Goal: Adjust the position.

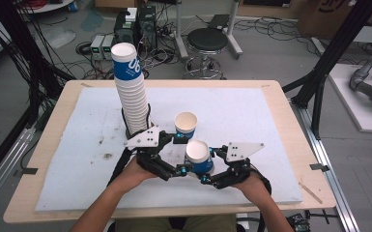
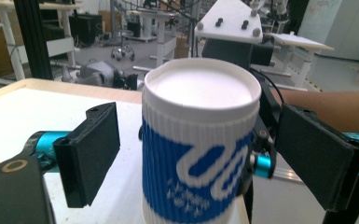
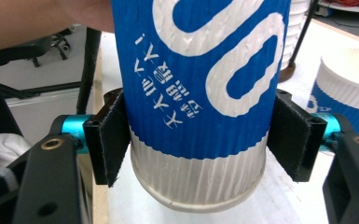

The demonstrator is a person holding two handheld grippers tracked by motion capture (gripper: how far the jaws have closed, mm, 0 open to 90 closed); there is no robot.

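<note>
A blue-and-white paper cup [image 1: 199, 157] stands upright between both grippers near the table's front. My right gripper [image 1: 207, 166] is shut on it, and both pads press its lower wall [image 3: 198, 144]. My left gripper [image 1: 182, 154] is open around the same cup [image 2: 200, 154], with a gap between each pad and the cup's wall. Whether the cup's base touches the mat I cannot tell. A second single cup [image 1: 186, 124] stands just behind, also at the right edge of the right gripper view [image 3: 349, 88]. A tall stack of cups [image 1: 129, 89] rises at the left.
A white mat [image 1: 251, 121] covers the wooden table [image 1: 294, 145]. The stack stands close behind my left hand. Beyond the far edge are a stool [image 1: 207, 41], computer boxes and cables on the floor. Black frame posts [image 1: 328, 53] flank the table.
</note>
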